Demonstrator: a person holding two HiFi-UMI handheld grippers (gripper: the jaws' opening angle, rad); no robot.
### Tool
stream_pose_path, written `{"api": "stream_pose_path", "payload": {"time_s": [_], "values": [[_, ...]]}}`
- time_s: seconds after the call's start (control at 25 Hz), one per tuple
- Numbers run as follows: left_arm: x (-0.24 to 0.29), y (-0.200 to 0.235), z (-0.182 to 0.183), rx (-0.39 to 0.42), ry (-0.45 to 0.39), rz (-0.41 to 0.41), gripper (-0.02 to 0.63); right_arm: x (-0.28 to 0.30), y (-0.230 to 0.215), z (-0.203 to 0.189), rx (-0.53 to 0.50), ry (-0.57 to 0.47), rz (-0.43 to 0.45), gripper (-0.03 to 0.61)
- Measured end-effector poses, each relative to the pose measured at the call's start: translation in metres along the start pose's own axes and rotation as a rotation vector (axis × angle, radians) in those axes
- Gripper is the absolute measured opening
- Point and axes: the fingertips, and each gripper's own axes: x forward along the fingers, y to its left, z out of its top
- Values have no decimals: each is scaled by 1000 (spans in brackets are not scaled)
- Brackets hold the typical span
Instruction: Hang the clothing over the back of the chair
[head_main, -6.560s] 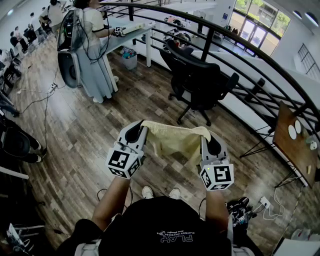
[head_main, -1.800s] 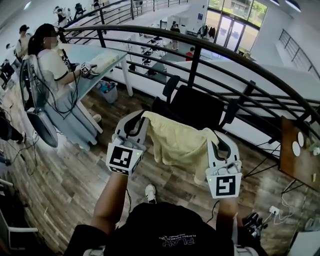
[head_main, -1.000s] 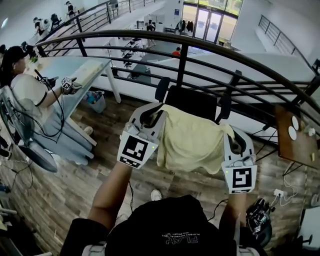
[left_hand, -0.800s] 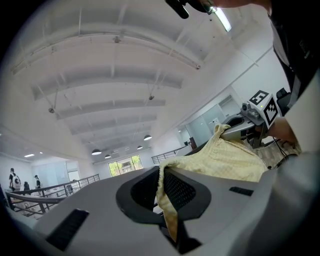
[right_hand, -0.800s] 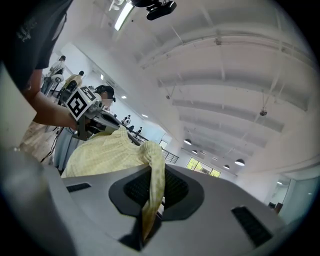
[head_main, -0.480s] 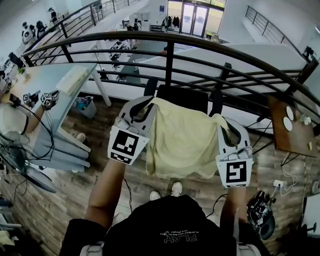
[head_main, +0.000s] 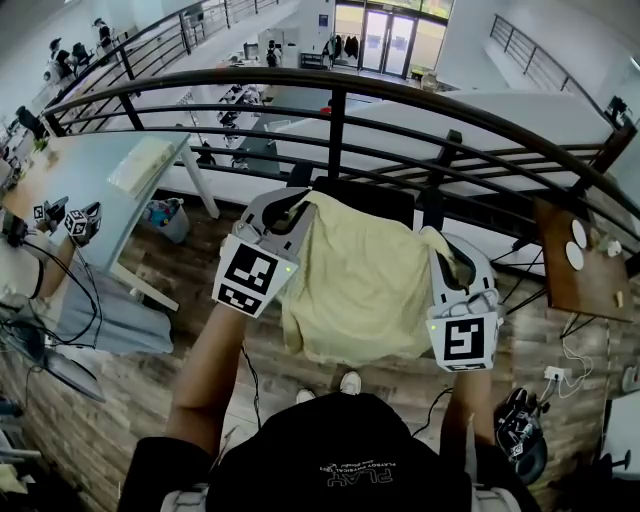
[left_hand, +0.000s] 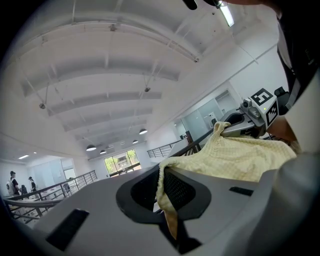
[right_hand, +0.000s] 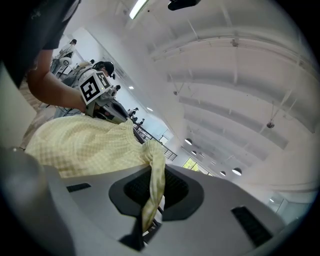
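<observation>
A pale yellow knit garment (head_main: 358, 280) hangs stretched between my two grippers in the head view. My left gripper (head_main: 290, 208) is shut on its left top corner, and the cloth (left_hand: 167, 200) is pinched between the jaws in the left gripper view. My right gripper (head_main: 447, 252) is shut on the other corner, with the cloth (right_hand: 152, 192) twisted between its jaws. The black office chair (head_main: 362, 197) stands just beyond the garment, its back mostly hidden behind the cloth. Both grippers point level toward the chair.
A black metal railing (head_main: 340, 110) curves behind the chair. A white desk (head_main: 120, 165) with a person's sleeve and gripper (head_main: 70, 220) is at the left. A brown side table (head_main: 575, 265) stands at the right. Cables and a black bag (head_main: 522, 440) lie on the wood floor.
Both grippers have carried the garment forward toward the chair, so the chair back now sits closer behind the cloth. The grip on both corners is unchanged.
</observation>
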Motion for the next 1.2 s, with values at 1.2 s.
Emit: {"api": "stream_pose_path", "payload": {"time_s": [1.2], "values": [[73,22,-59,-105,184,-131,29,76,2,-63,176,96,248,32]]}}
